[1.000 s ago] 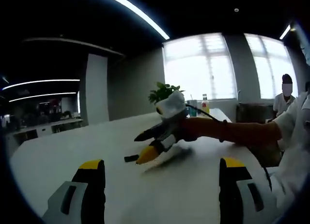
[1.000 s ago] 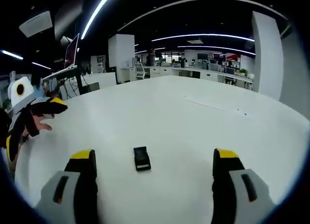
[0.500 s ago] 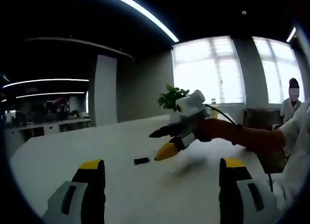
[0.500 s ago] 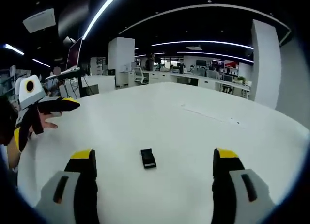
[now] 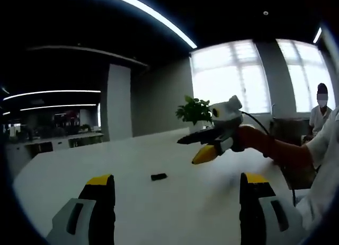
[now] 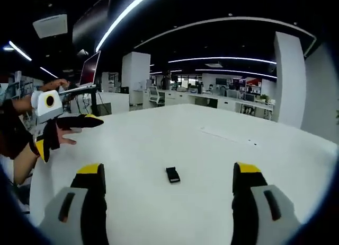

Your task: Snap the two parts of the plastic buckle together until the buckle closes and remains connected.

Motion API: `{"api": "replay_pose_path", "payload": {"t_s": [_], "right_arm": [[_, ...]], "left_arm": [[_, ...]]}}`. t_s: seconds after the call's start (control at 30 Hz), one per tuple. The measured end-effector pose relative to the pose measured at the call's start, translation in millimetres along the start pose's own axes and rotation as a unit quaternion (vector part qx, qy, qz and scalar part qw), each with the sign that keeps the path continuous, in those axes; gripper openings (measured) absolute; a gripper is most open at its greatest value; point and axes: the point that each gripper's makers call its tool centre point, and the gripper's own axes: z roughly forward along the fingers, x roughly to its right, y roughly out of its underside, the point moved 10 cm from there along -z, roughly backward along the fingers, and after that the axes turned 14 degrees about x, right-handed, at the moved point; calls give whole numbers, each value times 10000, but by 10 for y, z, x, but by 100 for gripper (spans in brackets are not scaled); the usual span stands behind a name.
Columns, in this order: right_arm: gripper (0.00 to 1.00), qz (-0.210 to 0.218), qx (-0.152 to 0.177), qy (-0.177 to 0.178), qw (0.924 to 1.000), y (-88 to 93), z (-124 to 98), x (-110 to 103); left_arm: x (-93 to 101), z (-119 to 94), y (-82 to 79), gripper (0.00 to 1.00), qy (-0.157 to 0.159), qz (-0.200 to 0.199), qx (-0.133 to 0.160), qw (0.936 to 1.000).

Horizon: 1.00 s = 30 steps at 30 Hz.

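In the left gripper view, the left tool (image 5: 176,202) rises from the bottom edge with its two yellow-tipped jaws spread wide and nothing between them. Above and between the jaws, a little left of centre, the small black buckle (image 5: 158,176) lies flat on the white surface (image 5: 132,160), well apart from both tools. Whether its two parts are joined cannot be told at this size. Right of centre, the right tool (image 5: 197,148) hangs in the air above the surface, held by a person's hand in an orange-red sleeve (image 5: 265,147); its dark upper jaw and yellow-tipped lower jaw stand apart and grip nothing. Behind it a green potted plant (image 5: 193,109) stands before bright windows (image 5: 233,78), and another person (image 5: 319,110) shows at the far right edge.

In the right gripper view, the right tool (image 6: 169,202) shows its own jaws at the bottom of the frame, likewise wide apart and empty. The buckle (image 6: 172,174) rests on the surface (image 6: 212,149) just above the gap between the jaws, near the frame's centre, touching neither. At the left edge, the left tool (image 6: 66,131) is held above the surface by a hand (image 6: 63,136), its jaws parted with nothing in them. Behind, an open office with desks, a monitor (image 6: 90,70) in the upper left and long ceiling lights fills the background
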Motion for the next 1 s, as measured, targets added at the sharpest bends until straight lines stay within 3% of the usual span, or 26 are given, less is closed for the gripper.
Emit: {"api": "replay_pose_path", "payload": {"t_s": [0.37, 0.47, 0.8, 1.0], "right_arm": [[100, -75, 235, -13, 9997, -13, -403, -266], [100, -256, 168, 18, 9995, -29, -520, -359], [99, -503, 389, 49, 9980, -67, -873, -569], [99, -465, 497, 140, 9976, -22, -1063, -635]], "left_arm": [[23, -116, -31, 99, -95, 43, 39, 9999], [68, -152, -38, 99, -110, 143, 33, 9998], [218, -340, -39, 99, -215, 339, 104, 9991], [328, -480, 7, 99, -290, 467, 58, 9985]]}}
